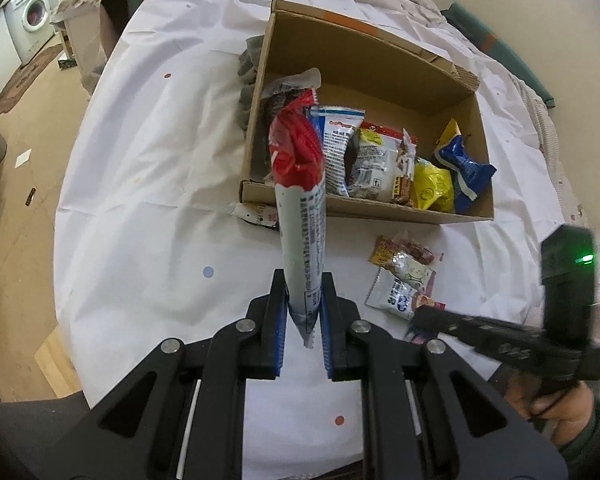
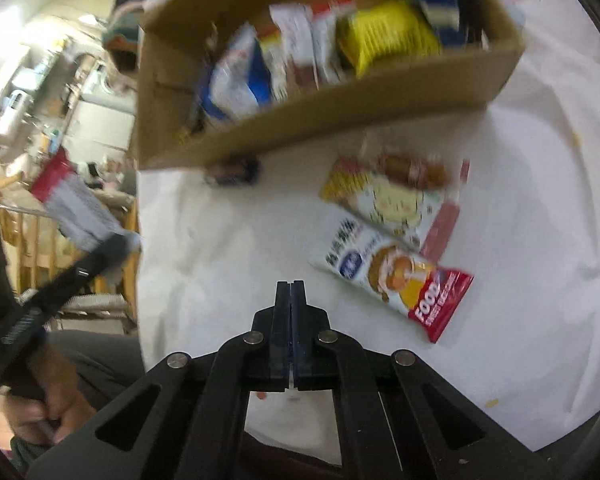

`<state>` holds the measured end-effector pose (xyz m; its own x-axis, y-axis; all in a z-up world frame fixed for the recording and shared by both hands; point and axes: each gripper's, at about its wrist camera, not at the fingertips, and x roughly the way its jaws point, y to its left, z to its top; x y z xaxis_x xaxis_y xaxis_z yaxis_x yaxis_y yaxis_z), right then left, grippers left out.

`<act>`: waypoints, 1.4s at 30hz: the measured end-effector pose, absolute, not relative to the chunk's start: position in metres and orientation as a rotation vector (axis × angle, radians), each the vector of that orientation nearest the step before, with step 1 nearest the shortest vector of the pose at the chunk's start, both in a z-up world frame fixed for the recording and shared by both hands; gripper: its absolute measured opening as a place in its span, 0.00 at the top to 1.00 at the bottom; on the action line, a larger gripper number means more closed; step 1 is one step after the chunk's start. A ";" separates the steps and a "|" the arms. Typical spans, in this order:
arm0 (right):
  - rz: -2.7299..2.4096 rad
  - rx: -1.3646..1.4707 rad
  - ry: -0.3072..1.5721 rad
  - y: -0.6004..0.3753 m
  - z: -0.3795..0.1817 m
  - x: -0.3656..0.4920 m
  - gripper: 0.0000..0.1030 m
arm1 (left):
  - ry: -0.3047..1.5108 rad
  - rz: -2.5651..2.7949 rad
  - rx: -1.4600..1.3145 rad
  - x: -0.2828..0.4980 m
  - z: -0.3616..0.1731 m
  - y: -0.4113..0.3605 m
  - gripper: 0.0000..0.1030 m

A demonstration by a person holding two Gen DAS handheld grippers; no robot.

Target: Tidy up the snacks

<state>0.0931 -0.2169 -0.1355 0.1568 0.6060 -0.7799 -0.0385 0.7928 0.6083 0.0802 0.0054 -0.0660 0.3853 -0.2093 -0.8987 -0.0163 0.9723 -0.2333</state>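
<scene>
Box rim point(image 1: 364, 210) nr packets point(image 2: 392, 248) (blurry, maybe touching)

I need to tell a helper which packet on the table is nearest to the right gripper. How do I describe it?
Start at the cardboard box on the white tablecloth. In front of it two packets lie loose, touching. Nearest the shut right gripper is the white packet with a red end printed FOOD; its neighbour, the yellow packet, lies closer to the box.

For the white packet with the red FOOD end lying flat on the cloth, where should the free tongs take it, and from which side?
The white and red snack packet lies flat on the tablecloth, its far end against another packet. Probably best to grip the free red end, which sticks out toward the camera, coming in low from that near side. The right tongs are shut and empty.
</scene>
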 end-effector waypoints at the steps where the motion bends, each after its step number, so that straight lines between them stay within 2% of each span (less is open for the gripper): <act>1: 0.500 0.515 1.333 -0.219 -0.130 0.094 1.00 | 1.173 -0.121 -0.214 0.080 -0.067 0.005 0.88; 13: 0.513 0.562 1.143 -0.236 -0.066 0.125 1.00 | 1.108 -0.139 -0.166 0.084 -0.055 -0.005 0.88; 22: 0.501 0.550 1.043 -0.257 -0.025 0.177 1.00 | 1.085 -0.188 -0.111 0.125 -0.031 -0.019 0.88; 27: 0.546 0.585 0.961 -0.267 -0.030 0.196 1.00 | 1.070 -0.206 -0.029 0.165 -0.026 -0.038 0.88; 35: 0.474 0.615 1.035 -0.274 -0.072 0.213 1.00 | 1.112 -0.235 -0.002 0.199 -0.062 -0.058 0.88; 42: 0.433 0.626 1.050 -0.281 -0.081 0.214 1.00 | 1.115 -0.229 0.048 0.199 -0.078 -0.063 0.88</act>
